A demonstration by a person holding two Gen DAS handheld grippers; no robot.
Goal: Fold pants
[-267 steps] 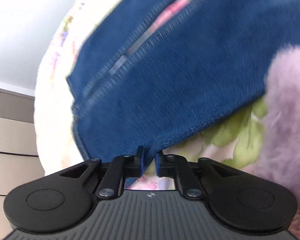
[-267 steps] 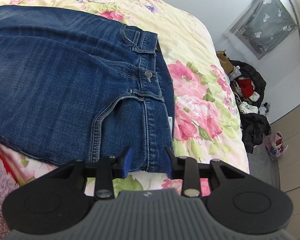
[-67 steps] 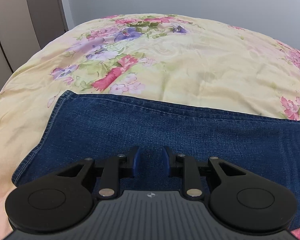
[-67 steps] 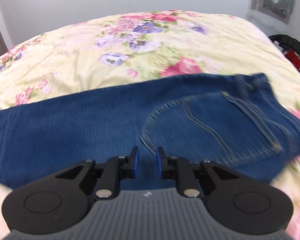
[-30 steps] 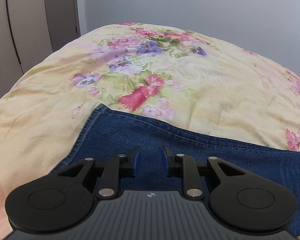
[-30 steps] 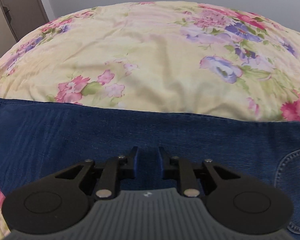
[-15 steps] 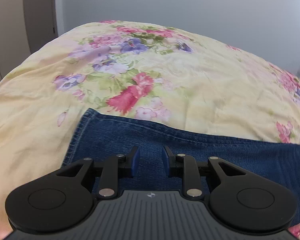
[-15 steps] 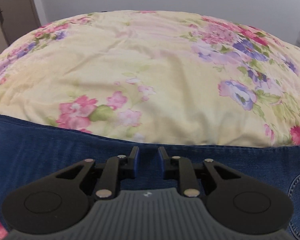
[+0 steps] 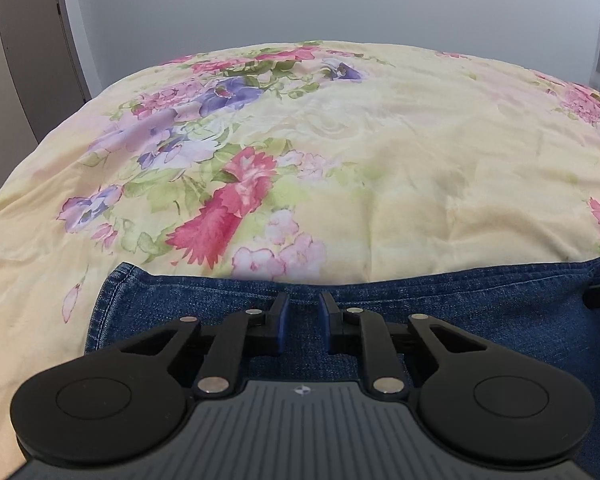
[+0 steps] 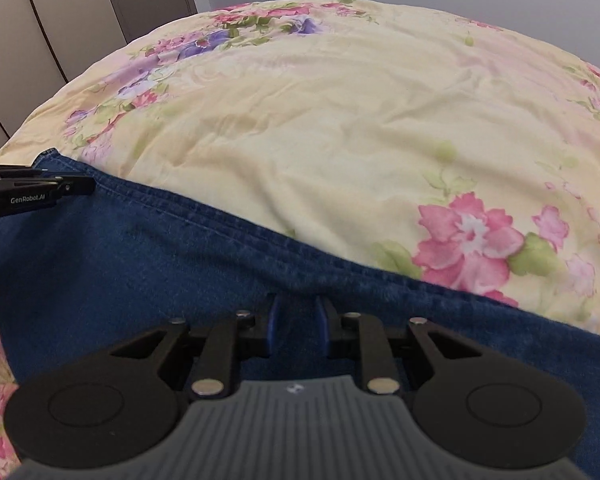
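Blue jeans point(image 9: 480, 304) lie flat on a flowered bedspread, folded lengthwise into one long strip. In the left wrist view my left gripper point(image 9: 303, 308) is open over the denim near the far seam, close to the hem end point(image 9: 112, 288). In the right wrist view the jeans point(image 10: 160, 252) run across the lower frame, and my right gripper point(image 10: 296, 308) is open over the strip just inside its far edge. The left gripper's fingers point(image 10: 64, 188) show at the left edge there, resting on the leg end.
The yellow bedspread point(image 9: 380, 152) with pink and purple flowers spreads beyond the jeans. Wardrobe doors point(image 10: 60, 20) stand at the left, a grey wall point(image 9: 300, 0) behind the bed. The bed edge drops off at the left.
Both grippers have slid along the strip toward the leg end; the back pocket has left the right view, and the left gripper's fingers now show there. Both stay open.
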